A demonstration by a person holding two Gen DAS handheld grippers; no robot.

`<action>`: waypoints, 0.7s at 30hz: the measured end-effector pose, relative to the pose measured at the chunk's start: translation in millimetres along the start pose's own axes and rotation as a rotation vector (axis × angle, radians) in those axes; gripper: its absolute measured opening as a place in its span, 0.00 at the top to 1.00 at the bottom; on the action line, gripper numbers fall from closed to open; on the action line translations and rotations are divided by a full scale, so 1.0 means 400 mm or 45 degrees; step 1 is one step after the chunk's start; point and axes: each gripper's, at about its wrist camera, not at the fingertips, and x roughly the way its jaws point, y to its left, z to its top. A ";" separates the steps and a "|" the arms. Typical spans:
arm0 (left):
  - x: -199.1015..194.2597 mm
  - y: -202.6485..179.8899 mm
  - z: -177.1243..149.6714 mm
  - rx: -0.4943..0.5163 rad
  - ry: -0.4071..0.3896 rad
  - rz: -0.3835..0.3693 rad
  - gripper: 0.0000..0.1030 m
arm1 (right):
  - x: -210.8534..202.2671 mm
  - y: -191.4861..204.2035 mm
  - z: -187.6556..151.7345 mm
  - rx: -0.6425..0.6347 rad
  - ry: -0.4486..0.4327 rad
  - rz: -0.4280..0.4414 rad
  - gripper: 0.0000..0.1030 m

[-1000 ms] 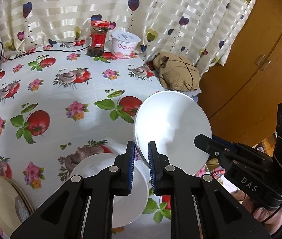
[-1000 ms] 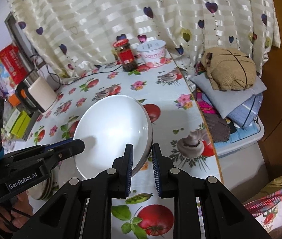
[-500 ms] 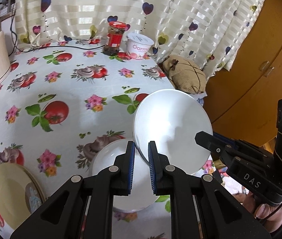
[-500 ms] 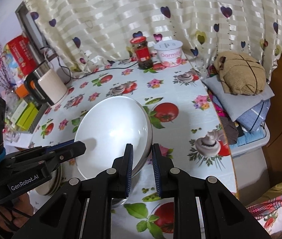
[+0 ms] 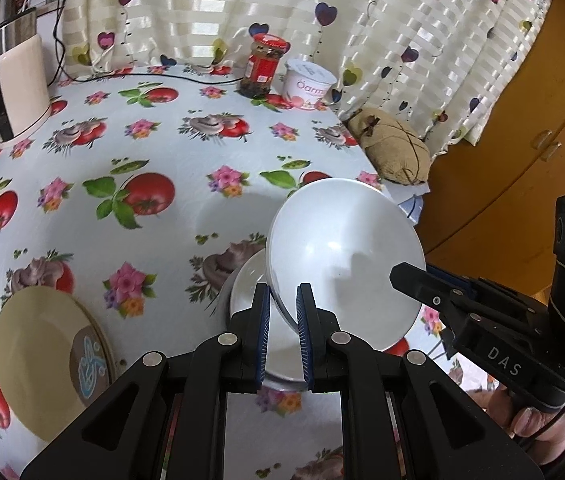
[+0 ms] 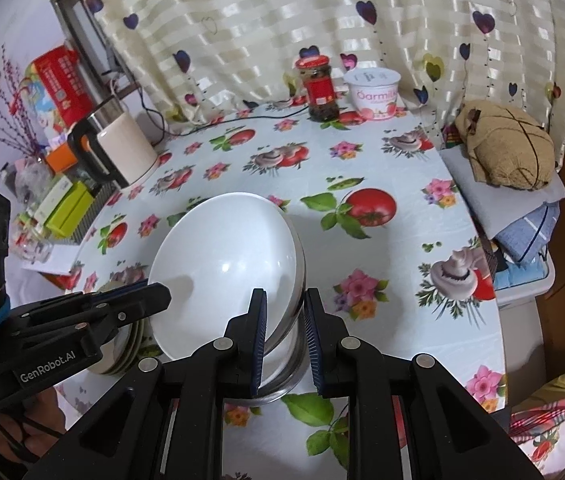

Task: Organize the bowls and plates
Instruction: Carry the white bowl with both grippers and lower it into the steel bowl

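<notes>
Glossy round white ceramic bowl pinched at opposite rims by left tool and right tool, tilted above smooth white plate on flowered bench; beige plate nearby.

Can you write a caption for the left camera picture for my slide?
Two tools hold a white bowl above another bowl.

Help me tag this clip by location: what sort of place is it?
Probably a home dining or kitchen corner: a table with a fruit-print tablecloth, an electric kettle, a sauce jar, and heart-patterned curtains behind.
</notes>
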 end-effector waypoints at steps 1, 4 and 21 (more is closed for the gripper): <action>0.000 0.003 -0.003 -0.004 0.004 0.004 0.86 | 0.004 0.004 -0.003 -0.003 0.008 0.003 0.82; 0.007 0.015 -0.014 -0.018 0.022 0.016 0.86 | 0.016 0.011 -0.012 -0.008 0.029 0.010 0.82; 0.049 0.036 -0.041 -0.050 0.103 0.057 0.86 | 0.080 0.009 -0.039 -0.005 0.128 0.024 0.82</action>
